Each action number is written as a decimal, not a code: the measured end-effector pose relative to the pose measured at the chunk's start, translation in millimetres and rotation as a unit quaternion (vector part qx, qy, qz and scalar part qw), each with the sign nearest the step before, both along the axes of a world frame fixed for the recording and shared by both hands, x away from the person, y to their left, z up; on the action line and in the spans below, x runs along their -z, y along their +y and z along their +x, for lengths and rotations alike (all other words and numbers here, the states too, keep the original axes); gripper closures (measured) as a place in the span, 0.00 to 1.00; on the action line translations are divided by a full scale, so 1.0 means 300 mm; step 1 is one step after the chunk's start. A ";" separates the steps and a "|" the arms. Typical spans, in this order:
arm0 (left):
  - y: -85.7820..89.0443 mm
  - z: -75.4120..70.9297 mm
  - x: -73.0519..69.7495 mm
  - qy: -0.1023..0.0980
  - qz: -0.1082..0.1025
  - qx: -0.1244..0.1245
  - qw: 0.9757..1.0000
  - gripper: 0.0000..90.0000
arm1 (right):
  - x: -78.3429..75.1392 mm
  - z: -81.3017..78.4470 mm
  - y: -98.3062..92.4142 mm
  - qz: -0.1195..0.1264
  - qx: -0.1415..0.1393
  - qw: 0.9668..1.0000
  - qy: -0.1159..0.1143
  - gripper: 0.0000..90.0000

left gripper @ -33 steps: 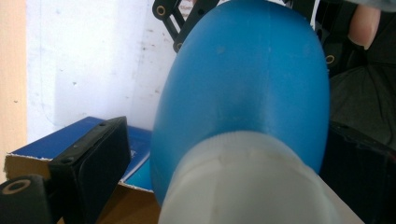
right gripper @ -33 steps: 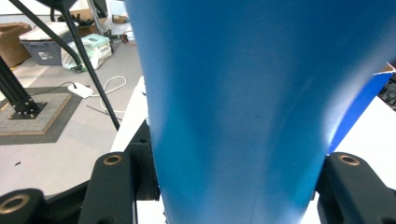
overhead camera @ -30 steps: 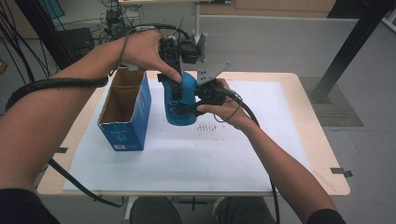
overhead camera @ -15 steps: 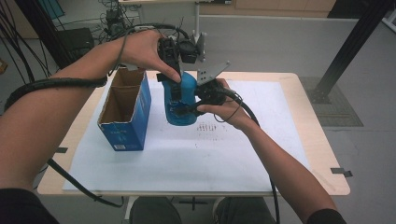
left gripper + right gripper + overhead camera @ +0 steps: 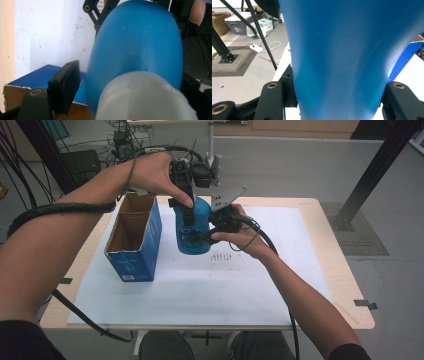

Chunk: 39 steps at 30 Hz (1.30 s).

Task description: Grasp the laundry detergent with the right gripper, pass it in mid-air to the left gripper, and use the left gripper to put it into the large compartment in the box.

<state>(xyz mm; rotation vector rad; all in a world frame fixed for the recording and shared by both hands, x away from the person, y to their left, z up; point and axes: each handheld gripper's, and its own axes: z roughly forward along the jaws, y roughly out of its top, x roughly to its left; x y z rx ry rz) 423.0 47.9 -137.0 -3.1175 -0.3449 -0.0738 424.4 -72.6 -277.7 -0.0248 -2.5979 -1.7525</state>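
A blue bottle [image 5: 195,247] with a white cap [image 5: 142,100] stands upright over the white sheet. My right gripper [image 5: 202,236] comes in from the right and is shut on the bottle's body [image 5: 337,50], one jaw on each side. My left gripper [image 5: 191,212] reaches down from above and straddles the bottle's top [image 5: 137,45]. Its jaws have just been closing, with the cap and shoulder between them. A thin gap still shows beside its left pad [image 5: 71,82]; the other pad is hidden behind the bottle.
An open blue cardboard box [image 5: 132,240] stands just left of the bottle, its brown inside facing up. The white sheet [image 5: 300,235] covers most of the wooden table [image 5: 350,285]. Cables trail off the table's near left corner, and black frame legs stand on the floor beyond.
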 end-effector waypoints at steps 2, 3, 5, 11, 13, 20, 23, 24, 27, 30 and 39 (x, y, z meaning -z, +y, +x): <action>-0.001 0.000 0.002 0.002 0.000 0.000 1.000 0.28 | 0.001 0.000 0.000 -0.001 0.000 1.000 -0.001 0.48; -0.001 0.000 0.002 0.002 0.000 0.000 1.000 0.28 | 0.001 0.000 0.000 -0.001 0.000 1.000 -0.001 0.48; -0.002 0.000 0.004 0.005 0.000 0.001 1.000 0.29 | 0.001 0.000 0.000 -0.001 -0.001 1.000 -0.002 0.48; -0.004 -0.002 0.004 0.010 -0.001 0.008 1.000 0.36 | 0.006 0.002 0.001 0.001 -0.002 1.000 -0.002 0.48; -0.004 -0.003 0.005 0.011 -0.001 0.008 1.000 0.38 | 0.007 0.003 0.001 0.001 -0.002 1.000 -0.001 0.48; -0.006 -0.003 0.012 0.016 0.004 0.011 1.000 0.41 | 0.014 0.002 0.001 0.000 -0.003 1.000 -0.002 0.48; -0.006 -0.004 0.012 0.011 0.002 0.013 1.000 0.41 | 0.016 0.002 0.001 0.000 -0.002 1.000 -0.001 0.48; -0.007 -0.004 0.012 0.011 0.002 0.012 1.000 0.41 | 0.017 0.004 0.000 0.001 -0.001 1.000 -0.002 0.48; -0.009 -0.005 0.014 0.009 0.006 0.013 1.000 0.41 | 0.018 0.004 0.000 0.001 -0.001 1.000 -0.002 0.48; -0.013 -0.006 0.012 0.005 0.010 0.015 1.000 0.41 | 0.019 0.004 0.001 0.002 0.000 1.000 -0.002 0.48; -0.023 -0.009 0.010 0.001 0.017 0.017 1.000 0.41 | 0.018 0.004 -0.001 0.005 0.002 1.000 -0.005 0.48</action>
